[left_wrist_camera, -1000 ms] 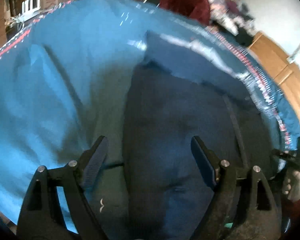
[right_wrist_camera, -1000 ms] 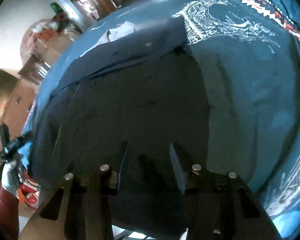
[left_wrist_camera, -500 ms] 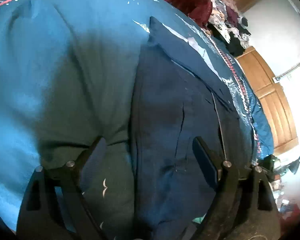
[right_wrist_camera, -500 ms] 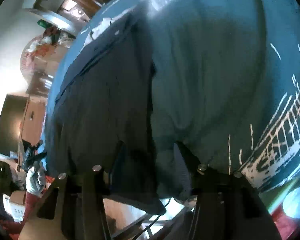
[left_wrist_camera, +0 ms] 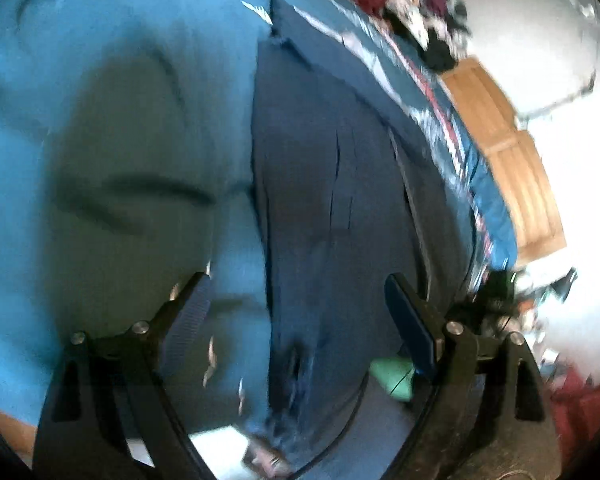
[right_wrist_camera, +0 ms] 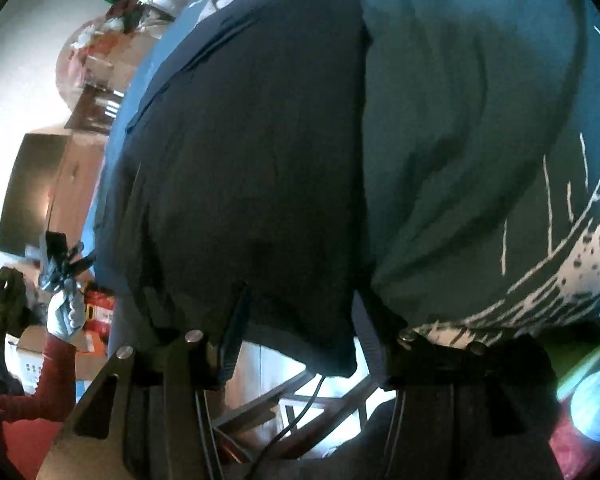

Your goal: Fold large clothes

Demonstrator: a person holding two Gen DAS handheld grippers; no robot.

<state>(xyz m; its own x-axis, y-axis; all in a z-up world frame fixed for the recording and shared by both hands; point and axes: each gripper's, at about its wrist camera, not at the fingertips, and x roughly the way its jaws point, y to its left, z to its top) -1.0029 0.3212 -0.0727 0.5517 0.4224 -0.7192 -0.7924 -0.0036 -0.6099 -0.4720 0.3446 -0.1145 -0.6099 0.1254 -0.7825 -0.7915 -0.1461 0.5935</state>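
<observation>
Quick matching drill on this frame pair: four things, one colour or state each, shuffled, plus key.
Things:
1. dark garment
2. bedspread
3. left gripper
4. cupboard doors

Colour or state:
A. light wood
B. teal, white print
C. navy
D. jaws wide apart, holding nothing

Pairs: 1-C, 2-B, 3-D, 4-A
</observation>
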